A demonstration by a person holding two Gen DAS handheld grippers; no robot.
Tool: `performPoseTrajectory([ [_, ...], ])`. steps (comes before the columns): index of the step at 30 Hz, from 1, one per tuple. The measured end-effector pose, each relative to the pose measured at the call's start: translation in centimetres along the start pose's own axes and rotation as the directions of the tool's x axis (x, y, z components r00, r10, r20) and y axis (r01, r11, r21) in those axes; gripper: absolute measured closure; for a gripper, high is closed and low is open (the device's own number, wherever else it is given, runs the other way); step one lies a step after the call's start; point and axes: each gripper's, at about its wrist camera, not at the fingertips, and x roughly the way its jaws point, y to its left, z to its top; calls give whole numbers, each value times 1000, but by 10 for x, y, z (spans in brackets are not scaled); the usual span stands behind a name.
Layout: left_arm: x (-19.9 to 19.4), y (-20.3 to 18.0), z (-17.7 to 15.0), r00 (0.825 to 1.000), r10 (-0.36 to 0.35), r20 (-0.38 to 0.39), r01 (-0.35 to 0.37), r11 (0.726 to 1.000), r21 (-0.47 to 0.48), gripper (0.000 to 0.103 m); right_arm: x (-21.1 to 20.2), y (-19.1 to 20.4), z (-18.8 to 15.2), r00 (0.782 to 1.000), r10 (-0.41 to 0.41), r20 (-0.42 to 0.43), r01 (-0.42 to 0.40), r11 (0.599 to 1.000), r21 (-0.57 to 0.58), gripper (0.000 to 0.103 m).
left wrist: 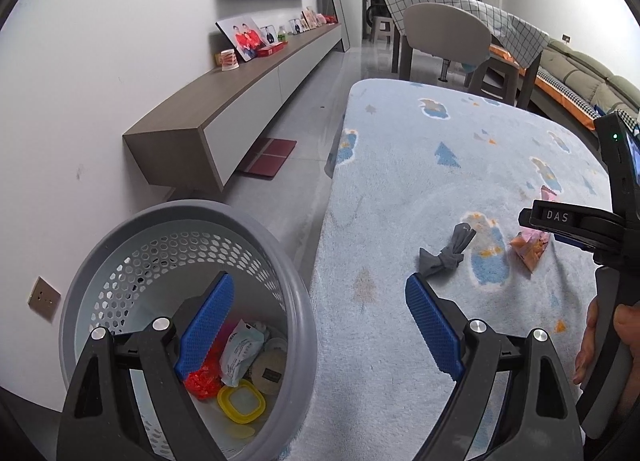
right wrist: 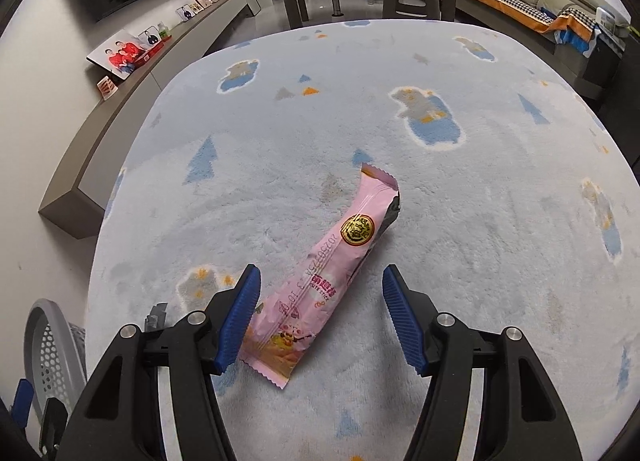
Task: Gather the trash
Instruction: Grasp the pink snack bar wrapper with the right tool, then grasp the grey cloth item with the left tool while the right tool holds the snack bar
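Observation:
A pink snack wrapper (right wrist: 340, 257) lies flat on the light blue rug (right wrist: 480, 201). My right gripper (right wrist: 320, 317) hangs over its near end, open, with the left pad beside the wrapper and the right pad well apart from it. The left wrist view shows that gripper's black body (left wrist: 560, 221) above the wrapper (left wrist: 530, 249). My left gripper (left wrist: 320, 325) is open astride the rim of a grey perforated basket (left wrist: 280, 261), one finger inside and one over the rug (left wrist: 400, 181), holding nothing. In the basket lie a red wrapper (left wrist: 204, 379), a white packet (left wrist: 240, 353) and a yellow lid (left wrist: 240, 401).
A knotted grey cloth (left wrist: 448, 253) lies on the rug left of the wrapper. The basket (right wrist: 52, 353) stands off the rug's left edge by the wall. A low cabinet (left wrist: 224, 109) runs along the wall. A chair (left wrist: 444, 37), a covered table and a sofa (left wrist: 584, 69) stand beyond. A person's hand (left wrist: 592, 345) holds the right gripper.

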Motion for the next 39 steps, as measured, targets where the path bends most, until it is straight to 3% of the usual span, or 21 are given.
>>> performPoseTrajectory([
  [2,2,1,0,1000,-6,-10,6,1000,-6,17,3,1,-1,1000,-1,-9,1,1000,-6,43],
  [4,3,1,0,1000,-8,-17,8,1000,-7,17,5,1,-3,1000,3,-16,-3,1000,-12,57],
  [9,5,-3,-1,1000,-9,-21,9,1000,-3,17,-2,-1,-6,999,43,2,-43,999,-24,80],
  [23,5,-31,3,996,-84,-9,84,996,15,17,-74,-49,-46,992,110,62,-109,994,-21,81],
  [27,15,-45,6,997,-73,-16,74,997,40,17,-91,-58,-57,990,123,76,-120,992,-36,81],
  [39,62,-81,17,993,-81,-80,88,991,97,17,-98,-68,-59,980,178,87,-175,984,-32,81],
])
